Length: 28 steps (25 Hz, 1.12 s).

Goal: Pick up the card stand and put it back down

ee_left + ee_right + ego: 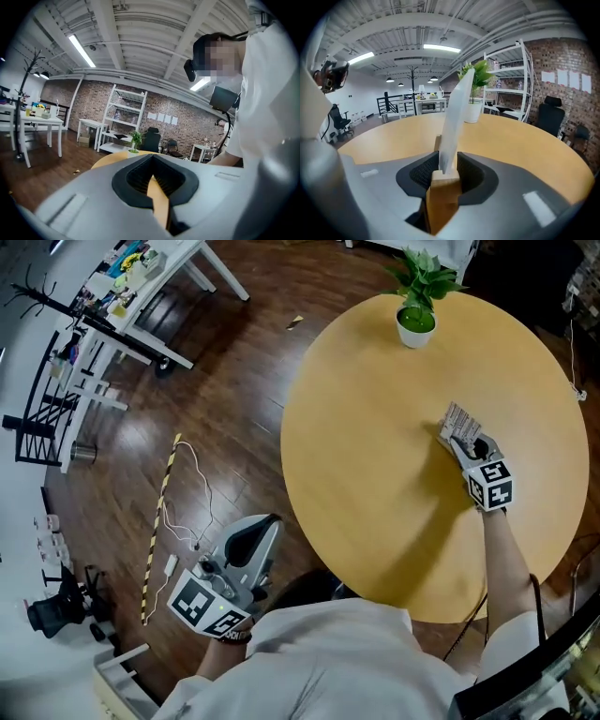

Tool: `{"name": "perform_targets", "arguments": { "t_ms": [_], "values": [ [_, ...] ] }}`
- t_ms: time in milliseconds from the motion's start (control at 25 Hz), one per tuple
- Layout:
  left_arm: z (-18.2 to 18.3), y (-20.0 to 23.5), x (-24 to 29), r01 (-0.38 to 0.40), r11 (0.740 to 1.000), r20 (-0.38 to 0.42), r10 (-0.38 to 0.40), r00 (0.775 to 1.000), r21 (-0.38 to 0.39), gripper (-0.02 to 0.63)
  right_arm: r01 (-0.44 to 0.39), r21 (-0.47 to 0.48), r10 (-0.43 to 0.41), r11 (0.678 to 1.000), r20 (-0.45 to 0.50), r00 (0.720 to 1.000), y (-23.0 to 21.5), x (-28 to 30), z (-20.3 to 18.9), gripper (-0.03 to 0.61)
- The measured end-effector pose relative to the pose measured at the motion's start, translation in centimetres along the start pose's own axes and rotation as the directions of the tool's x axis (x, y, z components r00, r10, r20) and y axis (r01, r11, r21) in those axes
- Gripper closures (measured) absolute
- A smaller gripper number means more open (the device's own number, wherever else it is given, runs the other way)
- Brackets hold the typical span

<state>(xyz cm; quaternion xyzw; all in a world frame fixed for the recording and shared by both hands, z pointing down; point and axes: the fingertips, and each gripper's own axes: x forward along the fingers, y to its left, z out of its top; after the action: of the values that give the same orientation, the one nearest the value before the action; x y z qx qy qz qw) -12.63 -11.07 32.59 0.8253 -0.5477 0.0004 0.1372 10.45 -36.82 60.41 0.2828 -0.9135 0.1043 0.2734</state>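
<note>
The right gripper [446, 165] has its jaws closed tight on the wooden base of the card stand [443, 199]. The gripper's own body partly hides that base. The stand's long card rises from between the jaws, leaning slightly right, with the potted plant [474, 93] far ahead. Whether the base touches the round table [525, 150] cannot be told. The left gripper [152, 180], off the table, has its jaws together on nothing.

Dark wood floor [244, 362]; brick wall [93, 99]; white shelving [125, 119]; strip lights [83, 50].
</note>
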Motion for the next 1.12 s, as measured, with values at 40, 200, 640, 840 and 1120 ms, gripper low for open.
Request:
{"name": "perform_targets", "arguments": {
  "t_ms": [40, 200, 640, 840, 1120],
  "values": [
    [-0.2, 0.2, 0.0, -0.009, 1.0, -0.003, 0.009, 1.0, 0.0, 0.621, 0.001, 0.0, -0.001, 1.0, 0.008, 1.0, -0.2, 0.2, -0.3, 0.451],
    [-1.3, 1.0, 0.6, -0.021, 1.0, -0.016, 0.02, 1.0, -0.023, 0.621, -0.018, -0.019, 0.018, 1.0, 0.008, 1.0, -0.1, 1.4, -1.6, 0.448],
    [-3.3, -2.0, 0.4, 0.117, 0.99, -0.131, -0.106, 0.986, 0.077, 0.62, 0.219, 0.085, -0.206, 0.972, -0.136, 0.969, -0.5, -3.5, -8.0, 0.257],
    [-3.0, -3.0, -0.2, 0.214, 0.976, -0.067, -0.211, 0.975, 0.044, 0.62, 0.334, 0.275, -0.331, 0.901, -0.06, 0.942, 3.3, -14.3, -9.4, 0.264],
    [-0.9, -7.2, -3.1, 0.508, 0.855, -0.079, -0.502, 0.861, 0.102, 0.621, 0.269, 0.364, -0.38, 0.892, 0.281, 0.881, 18.4, -26.8, 2.7, 0.22]
  ]
}}
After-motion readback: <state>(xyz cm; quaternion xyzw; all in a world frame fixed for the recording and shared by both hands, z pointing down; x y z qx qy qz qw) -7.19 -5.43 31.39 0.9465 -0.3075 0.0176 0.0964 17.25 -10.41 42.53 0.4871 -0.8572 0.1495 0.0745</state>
